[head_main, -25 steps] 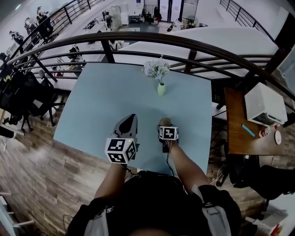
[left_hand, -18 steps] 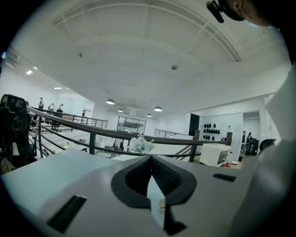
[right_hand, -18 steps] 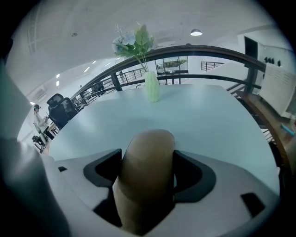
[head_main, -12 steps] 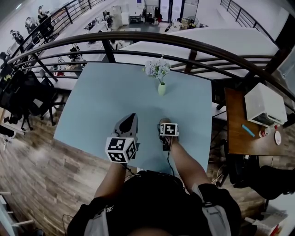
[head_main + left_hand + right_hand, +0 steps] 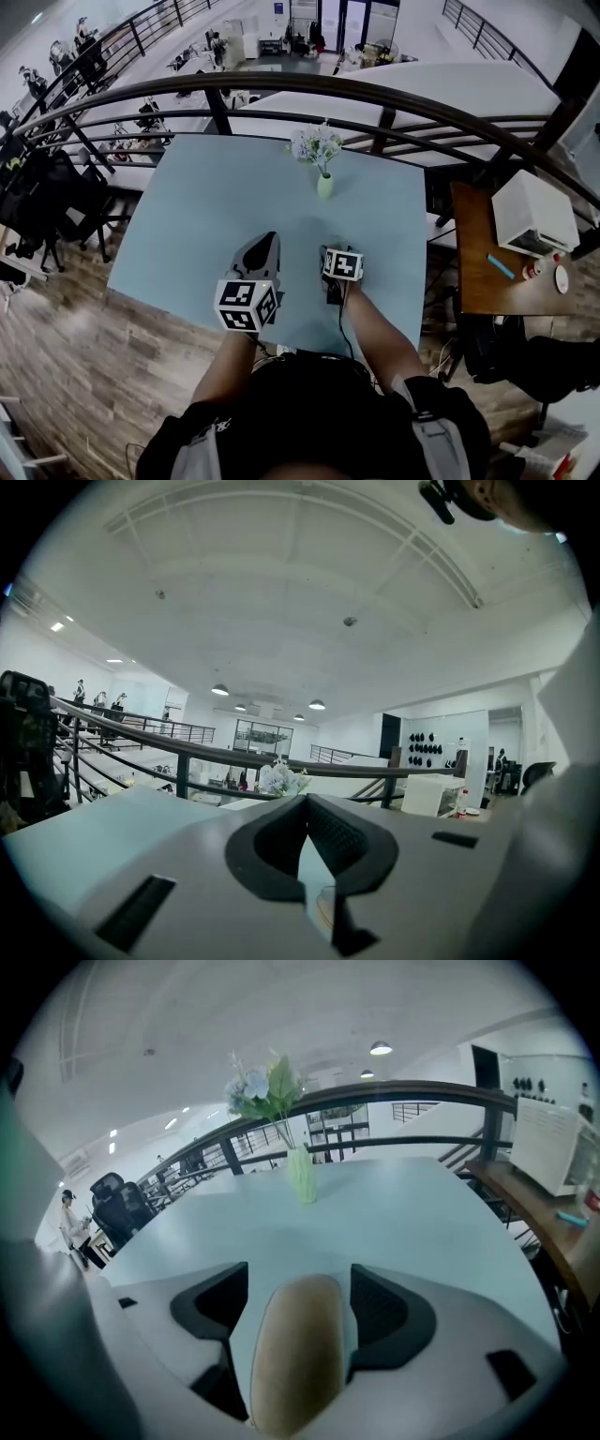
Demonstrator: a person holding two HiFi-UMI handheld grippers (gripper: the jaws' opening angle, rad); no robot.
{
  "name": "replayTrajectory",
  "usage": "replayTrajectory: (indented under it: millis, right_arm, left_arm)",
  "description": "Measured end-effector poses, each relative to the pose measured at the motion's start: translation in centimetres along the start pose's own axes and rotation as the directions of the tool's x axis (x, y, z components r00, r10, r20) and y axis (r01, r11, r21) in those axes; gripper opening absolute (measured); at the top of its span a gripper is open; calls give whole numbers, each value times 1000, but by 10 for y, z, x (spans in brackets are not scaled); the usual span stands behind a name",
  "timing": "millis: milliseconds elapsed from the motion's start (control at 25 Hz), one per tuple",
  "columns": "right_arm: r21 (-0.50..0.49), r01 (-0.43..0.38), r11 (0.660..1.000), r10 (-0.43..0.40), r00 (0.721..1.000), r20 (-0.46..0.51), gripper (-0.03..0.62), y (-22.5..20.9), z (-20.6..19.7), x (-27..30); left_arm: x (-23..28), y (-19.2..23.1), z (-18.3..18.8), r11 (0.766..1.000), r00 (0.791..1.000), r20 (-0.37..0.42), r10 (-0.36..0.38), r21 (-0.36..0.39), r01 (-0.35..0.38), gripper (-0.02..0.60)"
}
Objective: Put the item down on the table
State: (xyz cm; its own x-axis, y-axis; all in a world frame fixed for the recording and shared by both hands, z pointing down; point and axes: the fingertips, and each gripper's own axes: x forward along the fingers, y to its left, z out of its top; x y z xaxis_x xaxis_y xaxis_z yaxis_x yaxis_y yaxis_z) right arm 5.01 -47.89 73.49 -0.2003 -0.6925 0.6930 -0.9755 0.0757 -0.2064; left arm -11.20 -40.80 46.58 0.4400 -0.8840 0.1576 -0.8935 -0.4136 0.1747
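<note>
Right gripper (image 5: pixel 331 255) low at the table's near edge, item between its jaws.
Jaws stand apart: a thin strip of table (image 5: pixel 187 206) shows on each side of the brown oblong item (image 5: pixel 300 1354); cannot tell if it rests on the top. Left gripper (image 5: pixel 269 240) just beside, jaws together, empty. Vase (image 5: pixel 324 184) stands ahead, well apart. Railing (image 5: pixel 394 94) runs behind the table; a desk (image 5: pixel 473 272) stands to the right.
</note>
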Motion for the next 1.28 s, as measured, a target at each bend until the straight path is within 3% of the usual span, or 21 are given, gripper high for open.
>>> replayTrajectory:
  millis: [200,440,640,760,1000,1160,1280]
  right_arm:
    - [8,34,999,-35,982,184,165,-3,52,-38]
    - [46,50,998,-64,919,390,0,-5,112,-94]
    - [21,9,1000,-19,838,546,-2,5,155,-154]
    - [-47,5,999,26,785,619,-2,12,174,-188]
    - [-133,40,990,73,664,745,0,16,194,-254]
    - [-139,70,988,67,615,786,0,4,195,-284]
    - [-131,92,987,50,601,797,0,-4,191,-295]
  left_arm:
    - [6,-9,4,1000,1000,6,-24,4,24,14]
    - [15,-20,7,998,998,16,-59,11,59,14]
    - [21,-30,9,996,996,18,-87,19,87,14]
    - [27,-37,11,994,994,24,-104,18,104,14]
    - [36,-47,23,992,991,45,-128,22,127,14]
    - [43,-55,25,990,988,51,-143,29,141,14]
    - [46,-61,25,988,987,48,-155,36,153,14]
